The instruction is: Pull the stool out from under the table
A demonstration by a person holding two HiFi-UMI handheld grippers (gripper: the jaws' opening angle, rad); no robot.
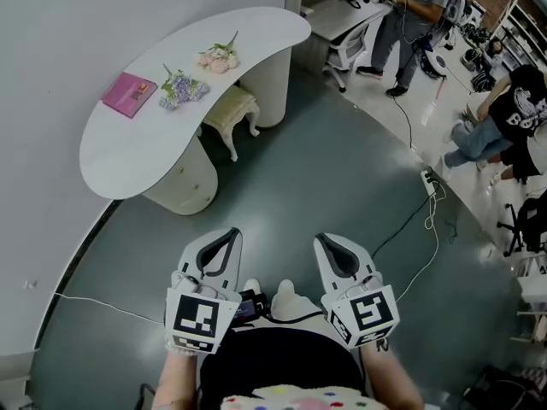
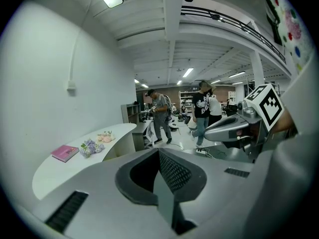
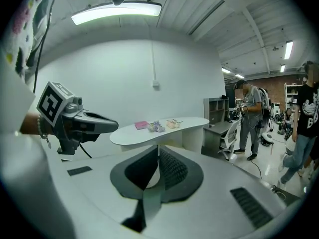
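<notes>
**Left claw [image 1: 229, 234] and right claw [image 1: 325, 240] shut, well away from the table [image 1: 120, 156]**

Both claws are pressed together with nothing in them. The person holds them low, pointing toward the table and well apart from it. I think they are shut because there is nothing to grab yet.

On the table's left part lies a pink book [image 1: 129, 94]. Just right of it is a bunch of purple flowers [image 1: 182, 87], and further right a bunch of pink flowers [image 1: 220, 58]. They sit on top, so they should not get in the way.

The stool [image 1: 231, 109] is tucked under the table, below the pink flowers, between the table's two fat legs [image 1: 182, 186]. It stands upright, partly hidden by the table top. Only its front sticks out, so that looks like the side to grab.

Far right of the table, people [image 1: 412, 15] stand about, and a cable [image 1: 419, 220] lies on the floor [image 1: 299, 186]. The job has not started; the person likely has to walk closer first.
</notes>
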